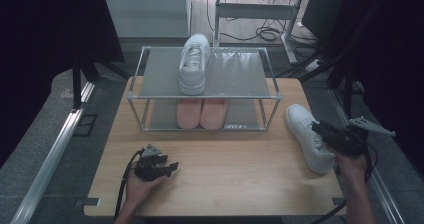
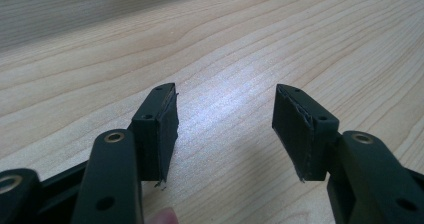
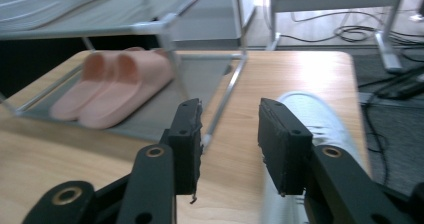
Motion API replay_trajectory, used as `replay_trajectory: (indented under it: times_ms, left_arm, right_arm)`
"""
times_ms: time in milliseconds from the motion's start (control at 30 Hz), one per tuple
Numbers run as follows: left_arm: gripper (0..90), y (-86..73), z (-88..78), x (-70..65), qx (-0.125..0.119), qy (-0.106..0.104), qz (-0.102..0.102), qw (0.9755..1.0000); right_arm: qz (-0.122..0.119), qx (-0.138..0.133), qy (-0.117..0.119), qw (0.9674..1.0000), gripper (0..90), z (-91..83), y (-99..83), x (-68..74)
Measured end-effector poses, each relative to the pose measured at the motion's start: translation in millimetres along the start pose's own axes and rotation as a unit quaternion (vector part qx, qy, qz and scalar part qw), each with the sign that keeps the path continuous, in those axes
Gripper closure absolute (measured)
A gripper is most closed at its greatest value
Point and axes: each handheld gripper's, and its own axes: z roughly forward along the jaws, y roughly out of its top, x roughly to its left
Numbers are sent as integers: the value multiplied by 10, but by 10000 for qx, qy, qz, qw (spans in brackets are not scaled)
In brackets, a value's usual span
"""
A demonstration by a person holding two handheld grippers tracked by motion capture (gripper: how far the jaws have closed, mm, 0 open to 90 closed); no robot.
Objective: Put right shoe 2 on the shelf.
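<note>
"Where was the loose sneaker point(image 1: 308, 137)?"

"On the bench point(image 1: 225, 174) at the right, just beside the rack point(image 1: 202, 97); its twin point(image 1: 194, 64) sat on the top shelf, slippers point(image 1: 202, 113) below. The right hand-held gripper point(image 1: 320, 129) hovered over it, jaws apart, nothing between them."

"And the left hand-held gripper point(image 1: 173, 166)?"

"Resting near the front edge, jaws apart too. I'd have gripped the sneaker by its heel collar, squarely, before lifting."

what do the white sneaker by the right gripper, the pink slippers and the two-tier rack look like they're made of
The white low-top sneaker beside the right gripper looks like smooth leather or faux leather, matte, with a thick rubbery sole. The pair of pink slide slippers appears to be moulded foam or rubber: one-piece, seamless, dull surface. The two-tier silver rack seems to be shiny metal tubing with grey shelf panels, perhaps plastic or mesh.
</note>
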Motion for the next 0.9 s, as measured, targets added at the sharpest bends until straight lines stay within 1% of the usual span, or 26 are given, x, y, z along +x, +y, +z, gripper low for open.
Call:
replay_trajectory:
  times_ms: [133, 200, 367, 500, 800, 900]
  left_arm:
    - [439, 2, -16, 6, -22, -14, -20, 10000]
    - [438, 2, -17, 7, -27, -13, -20, 10000]
    - [438, -1, -3, 6, 5, -13, -21, 10000]
    - [438, 0, -7, 8, -1, -13, -9, 10000]
    - [438, -2, 4, 6, 20, -19, -3, 10000]
    - [438, -2, 9, 2, 30, -14, 0, 10000]
  right_arm:
    - [83, 56, -138, 9999, 606, 29, 25, -135]
    - [116, 81, -162, 9998, 607, 49, 33, -198]
    - [113, 218, -244, 9994, 606, 107, 24, -324]
    - [142, 379, -284, 9988, 602, 165, -20, -425]
    - [300, 555, -483, 9968, 581, 192, -158, -627]
    - [278, 639, -521, 9962, 571, 208, -198, -675]
